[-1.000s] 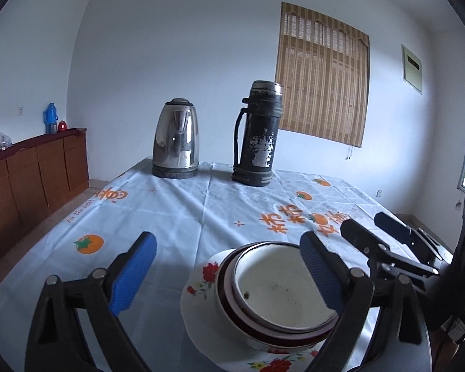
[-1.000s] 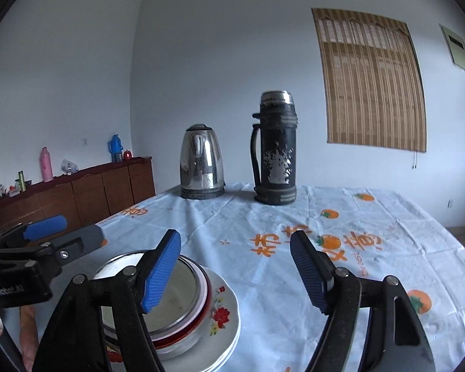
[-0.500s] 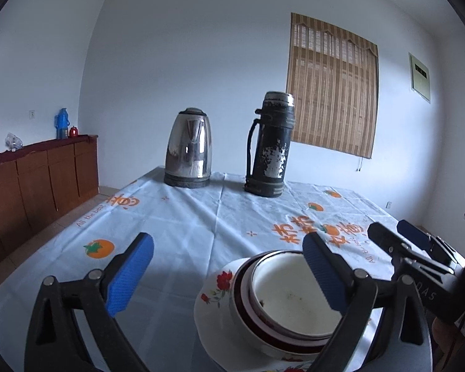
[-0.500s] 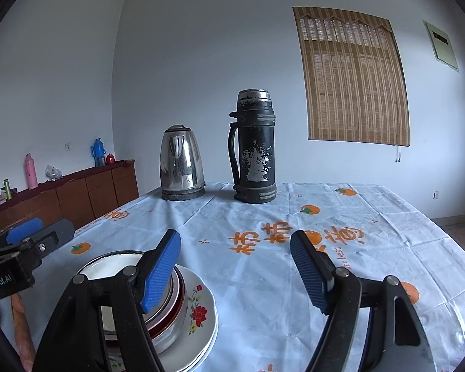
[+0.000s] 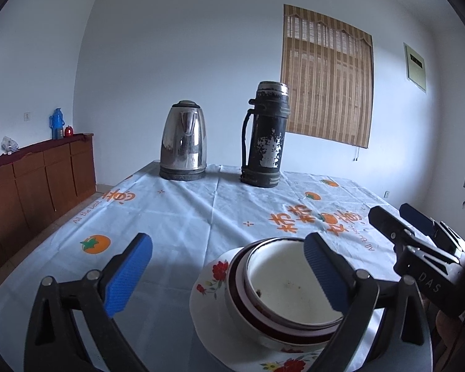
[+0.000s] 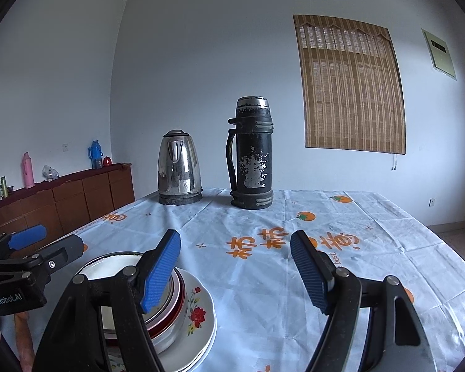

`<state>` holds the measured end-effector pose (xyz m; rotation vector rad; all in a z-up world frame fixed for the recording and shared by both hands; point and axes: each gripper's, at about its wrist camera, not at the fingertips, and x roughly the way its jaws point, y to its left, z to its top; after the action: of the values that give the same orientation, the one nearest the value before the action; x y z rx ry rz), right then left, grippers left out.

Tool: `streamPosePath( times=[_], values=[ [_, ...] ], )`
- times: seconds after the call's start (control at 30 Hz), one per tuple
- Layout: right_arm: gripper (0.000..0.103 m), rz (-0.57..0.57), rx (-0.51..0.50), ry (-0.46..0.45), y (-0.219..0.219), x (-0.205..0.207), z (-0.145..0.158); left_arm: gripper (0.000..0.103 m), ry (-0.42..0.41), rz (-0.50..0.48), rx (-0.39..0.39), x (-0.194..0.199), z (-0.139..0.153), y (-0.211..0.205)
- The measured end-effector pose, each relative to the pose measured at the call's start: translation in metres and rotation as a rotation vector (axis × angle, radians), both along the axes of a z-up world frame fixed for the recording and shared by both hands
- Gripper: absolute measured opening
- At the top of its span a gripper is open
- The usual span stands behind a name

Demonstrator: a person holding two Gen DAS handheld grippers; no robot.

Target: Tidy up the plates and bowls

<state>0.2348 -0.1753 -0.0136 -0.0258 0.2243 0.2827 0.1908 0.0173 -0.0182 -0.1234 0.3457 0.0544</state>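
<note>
Bowls [image 5: 290,288], plate [image 5: 207,282] partly hidden, cropped

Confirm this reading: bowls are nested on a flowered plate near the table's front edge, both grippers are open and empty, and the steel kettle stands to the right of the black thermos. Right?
Not quite. The steel kettle stands to the left of the black thermos, not the right; both wrist views show it. The rest holds: the bowls sit nested on the flowered plate, and the left gripper and right gripper are open and empty.

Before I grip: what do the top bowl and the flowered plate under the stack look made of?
Top bowl: looks like enamelled metal, glossy white inside with a thin metallic-looking rim, though glazed ceramic is possible. Flowered plate: probably glazed ceramic or melamine, smooth white with printed red flowers.
</note>
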Motion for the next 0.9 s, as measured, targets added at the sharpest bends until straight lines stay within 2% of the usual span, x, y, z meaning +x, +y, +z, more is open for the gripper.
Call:
streamPosePath(
  times=[0.47, 0.9],
  values=[
    [0.075, -0.008, -0.013, -0.024, -0.0006, -0.0061, 0.0007, 0.1, 0.05, -0.003, 0.016, 0.0043, -0.0046, -0.0016],
    [0.075, -0.021, -0.026, -0.029, -0.001, -0.0047, 0.0021, 0.1, 0.049, 0.013, 0.006, 0.0033, -0.0025, 0.0007]
  ],
)
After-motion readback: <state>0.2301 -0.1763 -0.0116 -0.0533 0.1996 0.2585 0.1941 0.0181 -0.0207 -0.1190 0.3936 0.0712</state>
